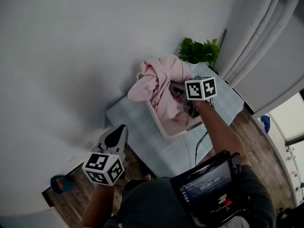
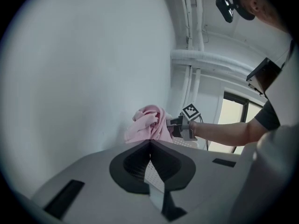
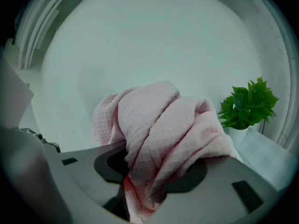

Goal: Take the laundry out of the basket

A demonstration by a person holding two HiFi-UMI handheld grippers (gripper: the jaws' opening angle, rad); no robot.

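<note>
Clamping pink cloth [image 3: 159, 120], right claw [image 3: 148, 174]; plant [image 3: 245, 104] outside left gripper view.

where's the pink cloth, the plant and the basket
pink cloth [image 3: 159, 134], right gripper view, on its bunched middle folds
plant [image 3: 245, 104], right gripper view, on the green leaves
basket [image 1: 173, 129], head view, on the near wall below the rim

**A:** Right side, status?

**B:** My gripper [image 3: 142, 190] is clamped on a pink cloth [image 3: 159, 129]. Waffle weave, bunched in thick folds, bulging up out of my jaws.

**A:** Behind it?

**B:** Plain wall [image 3: 154, 41]. At the right, a green plant [image 3: 246, 102] in a white pot [image 3: 237, 134], standing on a pale table [image 3: 273, 155].
</note>
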